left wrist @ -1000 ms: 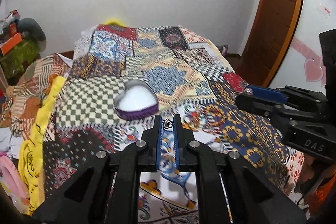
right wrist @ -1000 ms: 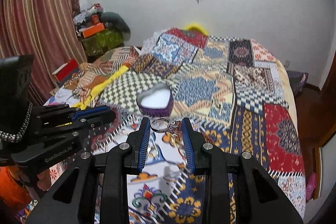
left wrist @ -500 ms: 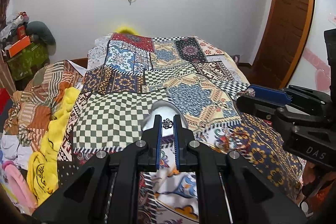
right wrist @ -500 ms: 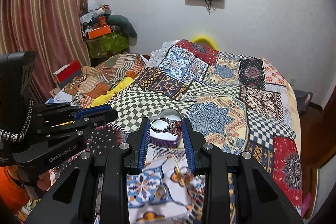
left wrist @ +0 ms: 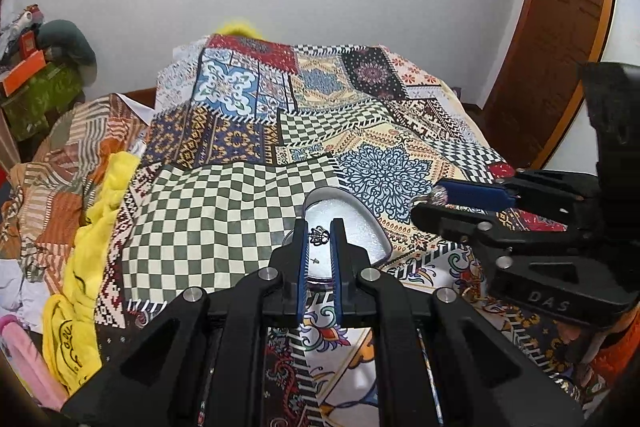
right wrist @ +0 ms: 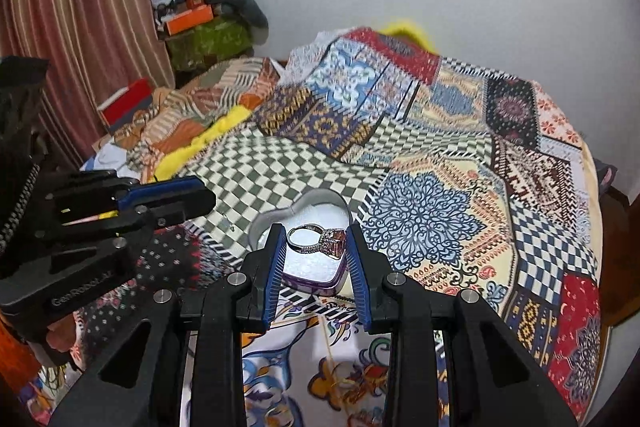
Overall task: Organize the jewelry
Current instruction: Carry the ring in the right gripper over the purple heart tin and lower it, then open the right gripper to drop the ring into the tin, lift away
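Observation:
A heart-shaped tin [left wrist: 362, 227] with a white lining and purple wall sits on the patchwork bedspread; it also shows in the right wrist view [right wrist: 316, 267]. My left gripper [left wrist: 319, 237] is shut on a small dark crown-shaped jewel [left wrist: 319, 235] and holds it just above the tin's near left part. My right gripper [right wrist: 318, 239] is shut on a silver ring with a pink stone [right wrist: 320, 239] and holds it over the tin's middle. Each gripper shows in the other's view, the right [left wrist: 440, 195] and the left [right wrist: 200, 197].
The patchwork bedspread [left wrist: 248, 211] covers the bed. A yellow cloth [left wrist: 92, 227] and a heap of striped fabric [left wrist: 52, 163] lie on the left. Boxes and clutter [right wrist: 200, 23] stand by the wall, a wooden door [left wrist: 560, 27] at the right.
Both grippers have moved forward with their jewels until they hang over the heart tin. The jaws have not changed.

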Demonstrator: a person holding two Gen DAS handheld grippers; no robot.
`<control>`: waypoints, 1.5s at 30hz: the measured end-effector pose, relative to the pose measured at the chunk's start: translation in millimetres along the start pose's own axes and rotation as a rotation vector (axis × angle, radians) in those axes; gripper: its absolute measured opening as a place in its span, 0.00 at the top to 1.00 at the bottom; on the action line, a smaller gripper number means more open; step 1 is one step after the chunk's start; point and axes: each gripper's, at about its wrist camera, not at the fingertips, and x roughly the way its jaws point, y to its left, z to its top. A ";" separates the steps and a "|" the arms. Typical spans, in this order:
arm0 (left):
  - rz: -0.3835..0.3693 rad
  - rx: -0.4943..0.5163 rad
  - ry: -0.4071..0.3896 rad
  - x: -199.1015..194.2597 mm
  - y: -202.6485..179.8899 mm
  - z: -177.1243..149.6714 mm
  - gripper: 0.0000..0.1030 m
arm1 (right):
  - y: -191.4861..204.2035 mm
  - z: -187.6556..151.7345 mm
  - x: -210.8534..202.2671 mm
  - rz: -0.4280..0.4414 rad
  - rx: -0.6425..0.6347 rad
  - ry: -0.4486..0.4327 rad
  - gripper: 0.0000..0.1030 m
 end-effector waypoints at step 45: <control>-0.014 -0.058 0.149 56.6 46.8 0.5 0.84 | 11.6 -6.0 73.3 -0.016 -0.211 0.202 0.73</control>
